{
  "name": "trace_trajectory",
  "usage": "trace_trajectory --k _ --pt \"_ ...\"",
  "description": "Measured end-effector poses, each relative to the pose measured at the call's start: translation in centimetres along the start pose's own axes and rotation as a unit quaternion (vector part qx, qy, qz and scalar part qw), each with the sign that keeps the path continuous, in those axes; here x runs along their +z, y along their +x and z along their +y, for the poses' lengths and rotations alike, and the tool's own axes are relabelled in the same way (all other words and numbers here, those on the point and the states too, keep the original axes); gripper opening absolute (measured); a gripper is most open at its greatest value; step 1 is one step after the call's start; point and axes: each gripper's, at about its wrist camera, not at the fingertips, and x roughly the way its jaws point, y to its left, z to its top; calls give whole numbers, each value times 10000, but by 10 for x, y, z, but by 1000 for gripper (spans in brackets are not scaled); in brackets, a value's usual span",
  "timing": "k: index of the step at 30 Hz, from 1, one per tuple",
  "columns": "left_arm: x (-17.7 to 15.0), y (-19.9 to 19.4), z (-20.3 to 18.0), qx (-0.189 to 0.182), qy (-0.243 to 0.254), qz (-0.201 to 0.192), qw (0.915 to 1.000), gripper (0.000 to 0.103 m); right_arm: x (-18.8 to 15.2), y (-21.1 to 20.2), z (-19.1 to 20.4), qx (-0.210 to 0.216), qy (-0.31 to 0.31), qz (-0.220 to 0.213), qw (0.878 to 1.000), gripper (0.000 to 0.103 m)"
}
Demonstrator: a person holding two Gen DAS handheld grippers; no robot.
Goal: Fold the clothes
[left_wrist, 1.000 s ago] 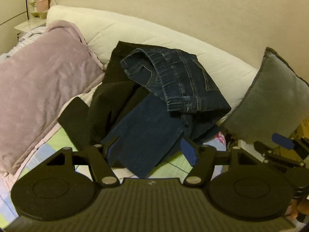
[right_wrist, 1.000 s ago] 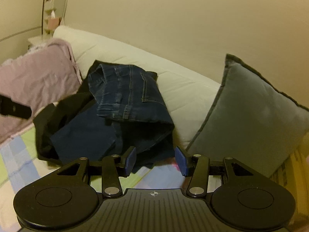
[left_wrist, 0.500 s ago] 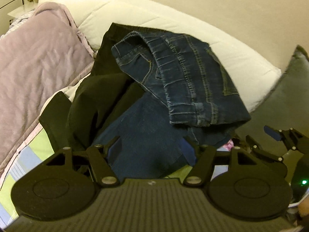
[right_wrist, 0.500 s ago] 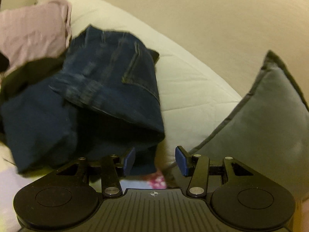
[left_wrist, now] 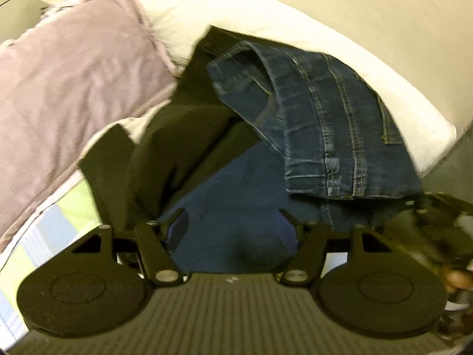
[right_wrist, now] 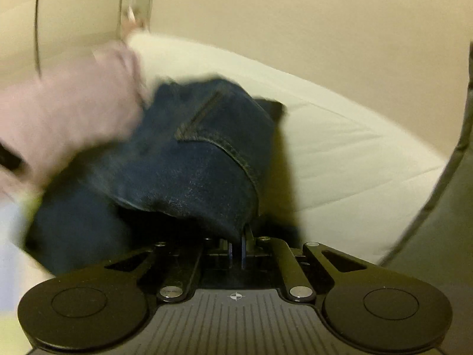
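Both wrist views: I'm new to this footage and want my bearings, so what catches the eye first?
The crumpled blue jeans dominate, heaped over a black garment against the white pillow. In the right wrist view the right tongs are pinched shut on the jeans' hem, while the left tongs hang open over the denim. A lilac blanket lies left of the heap.

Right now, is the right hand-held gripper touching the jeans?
Touching. The right wrist view shows the right hand-held gripper shut on the jeans hem.
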Motion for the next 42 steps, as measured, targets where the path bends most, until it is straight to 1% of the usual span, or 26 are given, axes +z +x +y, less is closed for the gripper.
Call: trace_trajectory --k 2,3,6,9,11,13,16,19,21,24,27,28,31,33,35,36,37,38,40,41,42 --pt "-6 -20 14 107 -174 -125 9997 62 20 -25 0 594 550 -184 9965 3" --pt "-9 -31 21 147 -265 -197 9993 62 31 -36 1 902 816 -294 9921 4" --pt "-25 -72 46 305 -610 -471 9966 62 66 -63 15 1681 1354 -496 9752 4" --pt "-53 -120 80 525 -994 -777 9906 62 96 -86 44 2413 1575 -627 9555 4" --pt "-72 -152 102 670 -1252 -980 9850 62 116 -104 72 2891 1610 -732 9408 4" --pt "-97 -187 127 810 -1569 -1176 9772 62 133 -119 103 3331 1660 -784 9248 4" --pt "-141 -244 169 1061 -2050 -1479 9617 62 150 -148 158 3974 1713 -872 8973 4" --pt "-193 -311 212 1409 -2521 -1822 9399 62 162 -185 222 4538 1724 -1016 8684 4" --pt "-230 -362 240 1674 -2817 -2082 9216 62 169 -209 272 4824 1724 -1124 8514 3" --pt "-289 -441 278 2200 -3189 -2408 8899 62 169 -244 358 5143 1818 -1281 8283 3" --pt "-341 -514 304 2816 -3466 -2648 8546 61 165 -280 442 5470 1983 -1323 8025 3" --pt "-357 -537 312 3016 -3549 -2718 8421 61 162 -295 465 5563 2026 -1349 7946 3" --pt "-395 -588 323 3431 -3747 -2922 8103 61 156 -331 525 5800 2192 -1562 7689 3" --pt "-415 -608 329 3567 -3887 -2983 7955 61 158 -351 543 6087 2269 -1713 7407 3" --pt "-431 -618 328 3621 -3989 -3000 7872 61 156 -361 553 6281 2295 -1803 7213 4" --pt "-439 -619 328 3606 -4032 -2976 7867 61 151 -365 557 6331 2298 -1821 7164 4" --pt "-446 -621 327 3592 -4074 -2952 7861 61 141 -366 558 6294 2246 -1793 7220 4" --pt "-453 -621 326 3576 -4117 -2917 7858 61 127 -363 557 6189 2110 -1651 7384 4" --pt "-465 -616 325 3538 -4206 -2715 7900 61 86 -350 554 5835 1660 -1021 7884 4" --pt "-472 -613 321 3523 -4237 -2579 7936 61 65 -342 554 5586 1358 -583 8162 5" --pt "-475 -606 322 3494 -4243 -2437 7991 61 40 -328 558 5185 873 143 8505 19"
